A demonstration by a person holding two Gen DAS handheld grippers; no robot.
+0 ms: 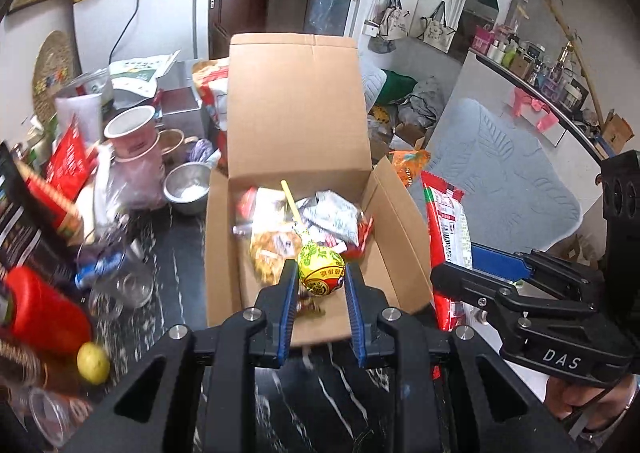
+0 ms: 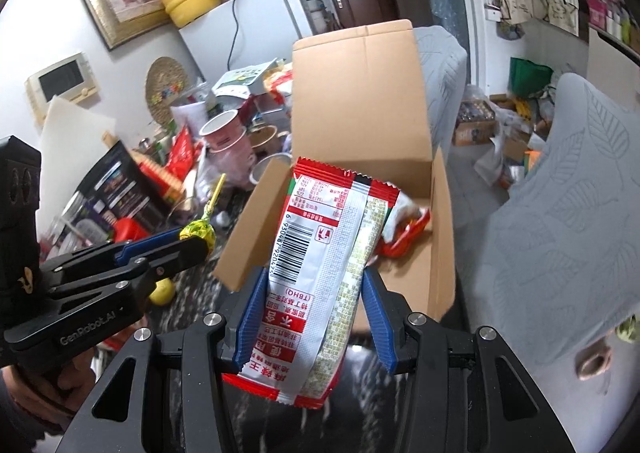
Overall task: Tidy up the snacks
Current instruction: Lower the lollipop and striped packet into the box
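An open cardboard box stands on the dark marble counter with several snack packets inside. My left gripper is shut on a yellow-wrapped lollipop, stick pointing away, held over the box's near end. It also shows in the right wrist view. My right gripper is shut on a long red-and-white snack packet, held over the box. The same packet shows in the left wrist view, just right of the box.
Left of the box are a steel bowl, pink cups, glasses, a red bottle and a lemon. A grey upholstered chair stands to the right. An orange packet lies behind the box.
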